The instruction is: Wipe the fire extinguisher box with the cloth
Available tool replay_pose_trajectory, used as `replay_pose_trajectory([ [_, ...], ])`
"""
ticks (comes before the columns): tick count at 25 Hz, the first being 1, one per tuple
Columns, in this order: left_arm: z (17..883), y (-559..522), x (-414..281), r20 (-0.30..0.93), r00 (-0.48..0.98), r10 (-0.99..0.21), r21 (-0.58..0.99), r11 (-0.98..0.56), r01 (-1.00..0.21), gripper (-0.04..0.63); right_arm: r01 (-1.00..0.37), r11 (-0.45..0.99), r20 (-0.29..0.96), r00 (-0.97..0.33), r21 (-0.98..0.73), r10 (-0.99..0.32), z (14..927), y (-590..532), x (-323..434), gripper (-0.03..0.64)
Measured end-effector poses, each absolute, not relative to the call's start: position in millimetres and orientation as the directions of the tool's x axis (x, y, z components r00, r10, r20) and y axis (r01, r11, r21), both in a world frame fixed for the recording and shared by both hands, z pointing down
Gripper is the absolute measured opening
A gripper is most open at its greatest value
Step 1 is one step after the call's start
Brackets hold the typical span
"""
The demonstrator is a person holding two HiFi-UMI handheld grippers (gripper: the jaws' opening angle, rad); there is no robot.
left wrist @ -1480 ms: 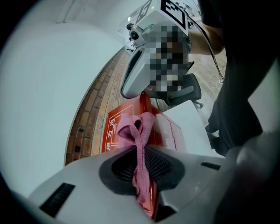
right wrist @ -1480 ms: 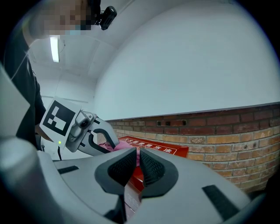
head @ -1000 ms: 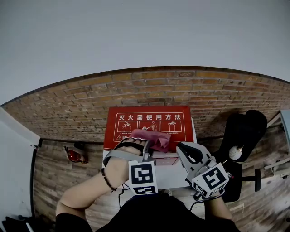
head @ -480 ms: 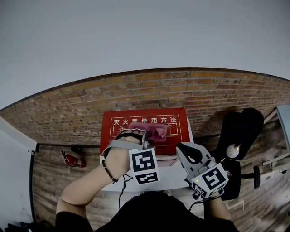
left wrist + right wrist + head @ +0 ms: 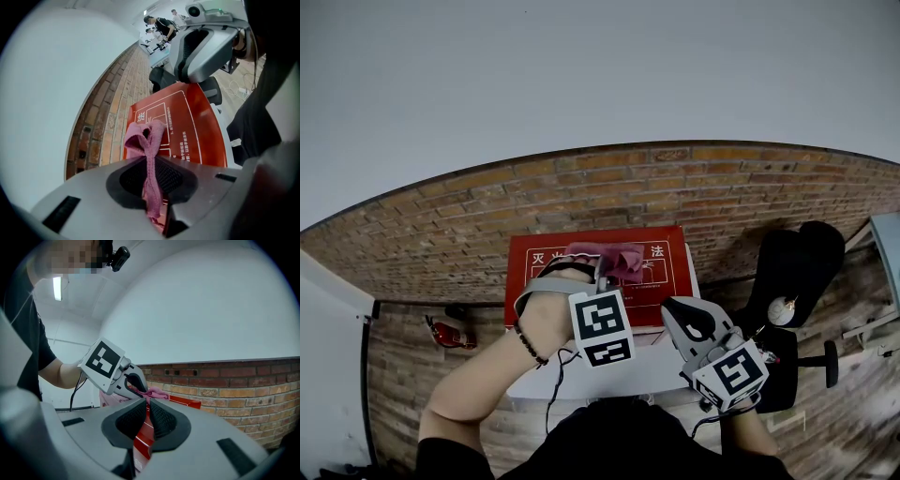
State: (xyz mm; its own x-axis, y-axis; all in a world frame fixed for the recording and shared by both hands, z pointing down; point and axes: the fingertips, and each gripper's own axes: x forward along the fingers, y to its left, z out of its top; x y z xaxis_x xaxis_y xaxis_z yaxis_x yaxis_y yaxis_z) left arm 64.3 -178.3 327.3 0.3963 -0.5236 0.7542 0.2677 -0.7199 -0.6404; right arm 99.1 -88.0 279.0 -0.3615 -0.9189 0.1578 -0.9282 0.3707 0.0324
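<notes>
Okay so the fire extinguisher box (image 5: pixel 581 295) sits on the floor right against the brick wall (image 5: pixel 741 187). Its long side runs left to right along that wall, and its red face points straight up. That face is glossy red with a white outline, white Chinese lettering and a row of little instruction pictures. The body under it looks white.

The cloth (image 5: pixel 149 154) is pink and knit-looking. It's pulled into a narrow strip running out along the line of the left gripper (image 5: pixel 152 190), then bunches into a loose loop on the far part of the red top, near the wall. The left claw is pinching that strip tight between its pads. The right gripper (image 5: pixel 147 417) hangs beside the box's right end with its pads pressed nearly together. Only a thin slit shows between them, with nothing in it, just the red edge of the box showing through.

View differences: only the head view shows a small red extinguisher (image 5: pixel 450 331) lying on the floor left of the box and a black chair (image 5: pixel 797 272) off to the right. The left gripper view gets the print up close, plus people at desks far off. The right gripper view gets the side-on look: the left claw's marker cube, pink bunched at its tip, white wall above the bricks.
</notes>
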Motion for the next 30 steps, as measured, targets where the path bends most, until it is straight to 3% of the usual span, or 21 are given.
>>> replay_pose_trajectory([
  [17, 324.0, -211.5, 79.3, 0.766, 0.388, -0.513, -0.62, -0.748, 0.234, 0.058, -0.928, 0.372, 0.155, -0.364, 0.029, -0.918, 281.5, -87.9, 97.3, 0.038],
  [30, 323.8, -232.7, 44.3, 0.766, 0.328, -0.552, -0.628, -0.751, 0.204, 0.057, -0.924, 0.382, 0.157, -0.374, 0.026, -0.914, 281.3, -88.7, 96.2, 0.038],
])
